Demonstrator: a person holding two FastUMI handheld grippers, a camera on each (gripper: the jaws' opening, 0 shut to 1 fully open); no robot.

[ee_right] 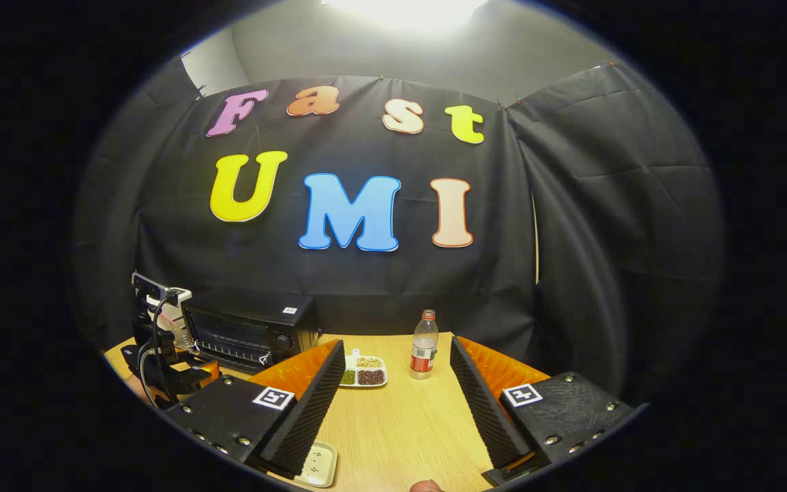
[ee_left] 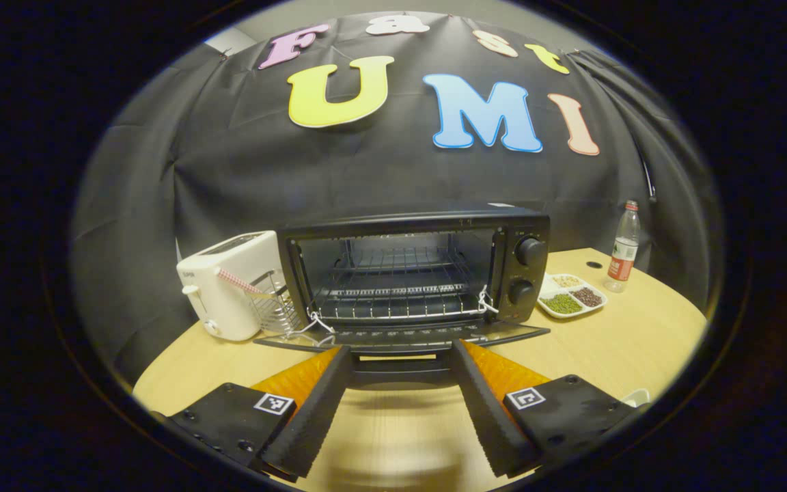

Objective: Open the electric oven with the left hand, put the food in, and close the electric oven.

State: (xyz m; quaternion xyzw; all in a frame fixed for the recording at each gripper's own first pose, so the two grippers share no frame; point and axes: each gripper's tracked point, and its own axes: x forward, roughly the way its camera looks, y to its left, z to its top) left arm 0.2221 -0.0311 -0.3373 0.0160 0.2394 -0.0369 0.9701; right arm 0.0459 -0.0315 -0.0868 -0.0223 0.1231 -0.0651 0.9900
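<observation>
Black-cased, the electric oven (ee_left: 414, 273) on the table (ee_left: 639, 335) was seen already opened, its door (ee_left: 400, 336) lowered just before the spread, empty left gripper (ee_left: 400, 417), while loading and closing were judged outstanding.

**Hidden, Cropped and Unclear Parts**

In the left gripper view, the handle of the oven door (ee_left: 404, 336) was partly covered by the left gripper (ee_left: 400, 410), and whether it was touched could not be told. The toaster (ee_left: 229, 290) was partly hidden by a wire rack (ee_left: 276, 307). The knob markings on the electric oven (ee_left: 414, 273) were too small to be read. In the right gripper view, a small white dish (ee_right: 318, 463) was partly covered by a finger of the right gripper (ee_right: 397, 410). A rounded object (ee_right: 426, 486) was cut off at the bottom edge and could not be identified.
</observation>
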